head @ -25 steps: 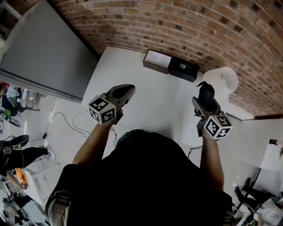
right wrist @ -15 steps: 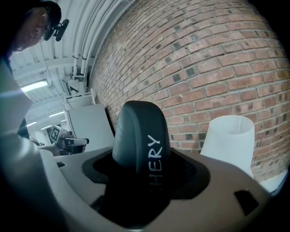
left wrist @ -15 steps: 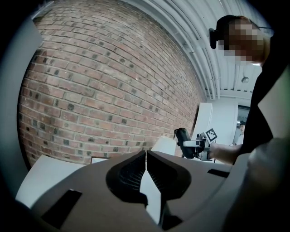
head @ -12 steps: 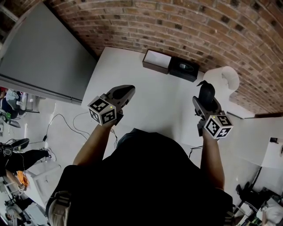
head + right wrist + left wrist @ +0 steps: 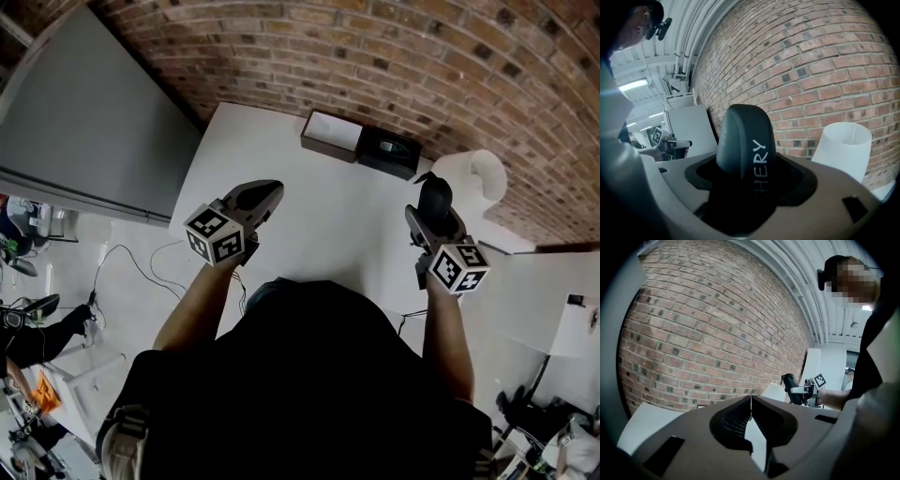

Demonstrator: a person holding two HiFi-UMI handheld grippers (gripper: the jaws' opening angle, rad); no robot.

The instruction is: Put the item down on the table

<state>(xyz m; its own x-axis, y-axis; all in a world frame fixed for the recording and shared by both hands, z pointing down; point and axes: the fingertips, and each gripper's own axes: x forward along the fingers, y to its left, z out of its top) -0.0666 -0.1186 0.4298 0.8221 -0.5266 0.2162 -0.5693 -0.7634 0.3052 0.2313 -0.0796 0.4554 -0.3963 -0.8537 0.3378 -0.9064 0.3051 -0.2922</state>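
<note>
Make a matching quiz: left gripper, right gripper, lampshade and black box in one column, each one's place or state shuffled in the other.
1 left gripper
2 right gripper
3 white lampshade
4 black box

A shut on a black mouse
B beside the white-lined box, table's far edge
C jaws together, nothing between
D by the brick wall, right of both boxes

Pairs: 1-C, 2-A, 3-D, 4-B

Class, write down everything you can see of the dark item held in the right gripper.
The dark item is a smooth, matte black, plastic-looking body with a rounded end and white lettering down its side, of which "HERY" shows. It stands out lengthwise from the right gripper, whose jaws clamp its lower part from both sides and hide that end. In the head view it hangs over the right side of the white table. Only the jaws touch it.
</note>
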